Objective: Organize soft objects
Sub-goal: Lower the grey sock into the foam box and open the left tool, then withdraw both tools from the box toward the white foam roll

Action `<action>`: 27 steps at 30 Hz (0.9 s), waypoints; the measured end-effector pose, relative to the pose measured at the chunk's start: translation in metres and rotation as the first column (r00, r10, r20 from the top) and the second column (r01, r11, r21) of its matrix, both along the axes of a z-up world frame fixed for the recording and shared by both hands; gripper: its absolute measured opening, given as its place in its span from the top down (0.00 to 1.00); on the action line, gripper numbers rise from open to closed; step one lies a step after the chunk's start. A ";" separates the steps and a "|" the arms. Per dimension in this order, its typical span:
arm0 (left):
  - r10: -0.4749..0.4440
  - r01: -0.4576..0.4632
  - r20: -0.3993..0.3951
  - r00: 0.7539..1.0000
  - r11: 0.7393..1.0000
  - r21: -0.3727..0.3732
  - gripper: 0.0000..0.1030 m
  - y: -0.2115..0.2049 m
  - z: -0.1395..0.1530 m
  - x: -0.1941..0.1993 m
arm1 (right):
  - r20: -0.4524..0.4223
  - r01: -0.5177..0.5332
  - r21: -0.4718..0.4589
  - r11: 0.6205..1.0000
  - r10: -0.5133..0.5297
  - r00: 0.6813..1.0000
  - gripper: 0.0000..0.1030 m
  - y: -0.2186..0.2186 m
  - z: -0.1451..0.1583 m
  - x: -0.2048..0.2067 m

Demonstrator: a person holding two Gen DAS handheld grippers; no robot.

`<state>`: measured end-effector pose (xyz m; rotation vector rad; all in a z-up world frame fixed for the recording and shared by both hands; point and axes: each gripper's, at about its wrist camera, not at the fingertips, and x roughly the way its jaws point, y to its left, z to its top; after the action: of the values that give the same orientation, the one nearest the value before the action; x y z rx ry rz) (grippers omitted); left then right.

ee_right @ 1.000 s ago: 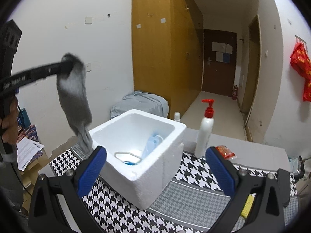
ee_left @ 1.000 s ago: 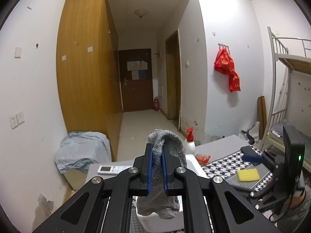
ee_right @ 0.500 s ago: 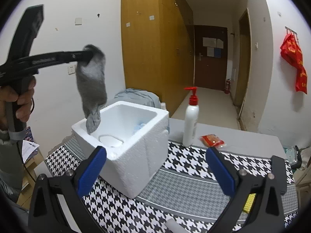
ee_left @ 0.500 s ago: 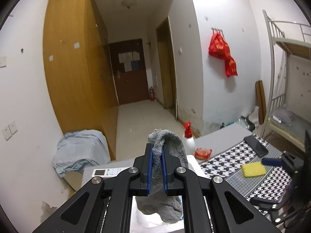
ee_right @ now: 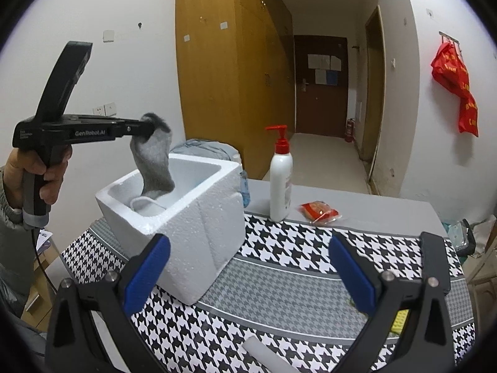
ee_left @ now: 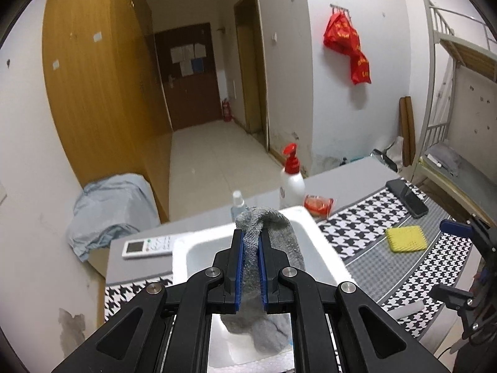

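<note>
A grey sock (ee_left: 279, 233) hangs from my left gripper (ee_left: 251, 239), whose blue pads are shut on its folded top. The sock dangles over a white foam box (ee_left: 323, 248) on the houndstooth table. In the right wrist view a hand holds the left gripper (ee_right: 149, 129) above the box's left side, and the sock (ee_right: 155, 161) reaches down past the rim of the foam box (ee_right: 192, 233). A white looped item (ee_right: 146, 205) lies inside the box. My right gripper (ee_right: 245, 245) stands open in front of the box with nothing between its fingers.
A white pump bottle (ee_right: 281, 177) and a red packet (ee_right: 320, 213) stand behind the box. A yellow sponge (ee_left: 405, 237), a phone (ee_left: 407, 199) and a remote (ee_left: 149, 245) lie on the table. A white roll (ee_right: 264, 351) lies near the front edge.
My left gripper has carried the sock over the box and lowered it, so the sock's end now hangs inside. The right gripper drifted slightly and stayed open.
</note>
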<state>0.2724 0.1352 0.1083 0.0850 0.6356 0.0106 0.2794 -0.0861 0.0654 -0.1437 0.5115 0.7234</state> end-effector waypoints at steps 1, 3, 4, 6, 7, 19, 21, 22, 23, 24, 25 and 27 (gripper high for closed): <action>-0.008 0.008 -0.021 1.000 1.000 -0.008 0.91 0.001 -0.003 0.002 | -0.004 0.000 0.000 1.000 0.000 1.000 0.00 0.000 -0.001 0.000; -0.040 0.037 -0.073 0.997 0.999 -0.032 0.88 0.003 -0.010 0.008 | -0.007 0.002 -0.001 1.000 -0.002 1.000 0.00 0.001 -0.002 0.001; -0.041 0.037 -0.096 0.995 0.998 -0.047 0.79 0.004 -0.014 0.011 | -0.006 0.003 0.001 1.000 -0.003 1.000 0.00 0.000 -0.002 0.000; -0.008 0.003 -0.119 0.993 0.999 -0.038 0.36 0.007 -0.022 0.014 | -0.006 0.005 0.005 1.000 -0.005 1.000 0.00 -0.001 -0.002 -0.001; 0.001 -0.006 -0.129 0.992 0.999 -0.032 0.11 0.007 -0.025 0.016 | -0.005 0.010 0.006 1.000 -0.010 1.000 0.00 -0.002 -0.003 -0.002; 0.057 -0.055 0.035 0.998 0.997 -0.048 0.01 -0.012 -0.021 -0.027 | 0.005 0.053 0.027 0.998 -0.054 0.999 0.00 -0.021 0.001 -0.013; 0.033 -0.031 0.051 0.998 0.998 -0.048 0.01 -0.022 -0.022 -0.036 | 0.007 0.066 0.026 0.997 -0.066 0.998 0.00 -0.026 0.002 -0.017; 0.023 -0.020 0.058 0.998 0.999 -0.050 0.01 -0.027 -0.023 -0.040 | 0.007 0.068 0.027 0.997 -0.068 0.998 0.00 -0.028 0.002 -0.017; 0.015 -0.012 0.064 0.998 0.998 -0.056 0.01 -0.032 -0.025 -0.045 | 0.007 0.068 0.030 0.997 -0.068 0.998 0.00 -0.030 0.001 -0.020; 0.018 -0.013 0.070 0.997 0.998 -0.062 0.01 -0.036 -0.027 -0.049 | 0.006 0.066 0.031 0.997 -0.066 0.998 0.00 -0.031 0.000 -0.021; 0.020 -0.015 0.079 0.997 0.998 -0.066 0.01 -0.039 -0.028 -0.053 | 0.003 0.064 0.031 0.997 -0.064 0.998 0.00 -0.032 -0.001 -0.022; 0.016 -0.009 0.107 0.994 0.998 -0.070 0.01 -0.045 -0.029 -0.062 | 0.003 0.072 0.030 0.997 -0.073 0.997 0.00 -0.035 -0.003 -0.025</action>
<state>0.2108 0.0904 0.0798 0.0132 0.5284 0.0054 0.2544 -0.1210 0.0621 -0.0982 0.4993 0.6594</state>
